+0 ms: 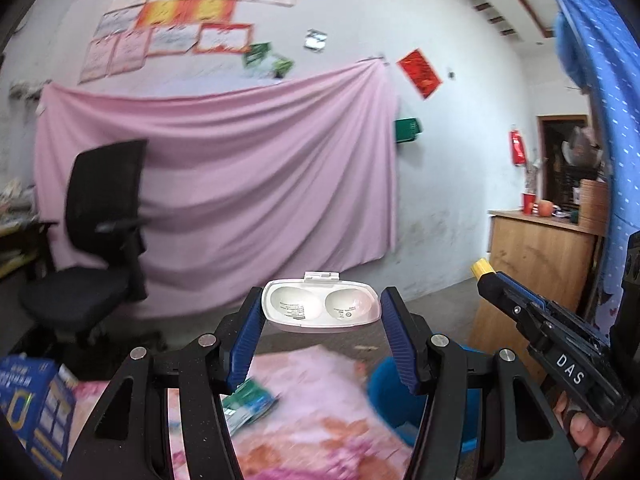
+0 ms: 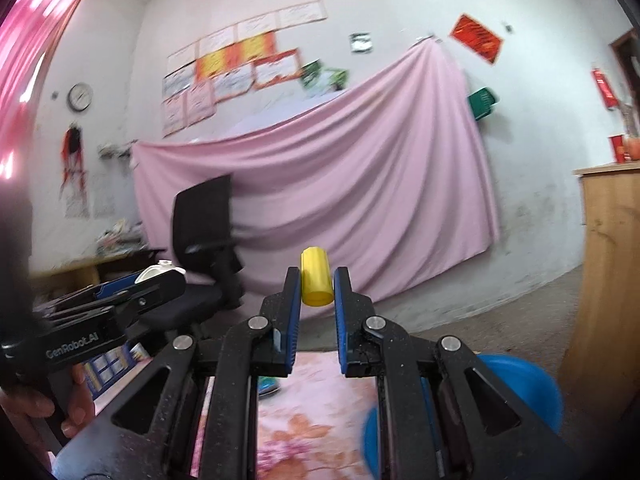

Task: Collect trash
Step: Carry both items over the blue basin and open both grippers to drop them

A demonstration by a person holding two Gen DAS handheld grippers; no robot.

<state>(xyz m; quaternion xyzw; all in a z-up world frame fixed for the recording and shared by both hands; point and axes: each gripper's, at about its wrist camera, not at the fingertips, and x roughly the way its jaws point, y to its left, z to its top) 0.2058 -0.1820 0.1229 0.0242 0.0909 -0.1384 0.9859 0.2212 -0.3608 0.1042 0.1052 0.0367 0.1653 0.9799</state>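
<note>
Both loads held aloft: white tray [image 1: 320, 307] crosswise in left gripper [image 1: 322, 312] jaws, yellow cap [image 2: 316, 282] pinched by right gripper [image 2: 317, 292]; blue bin [image 2: 520, 384] below, nearer right.

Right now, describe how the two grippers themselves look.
Both are black, speckled linkage frames with triangular cut-outs, silver round pivot pins and ribbed blue finger pads. The left gripper shows white "GenRobot.AI" lettering on its side in the right wrist view. The right gripper carries white "DAS" lettering on its side in the left wrist view. No cables show.
</note>
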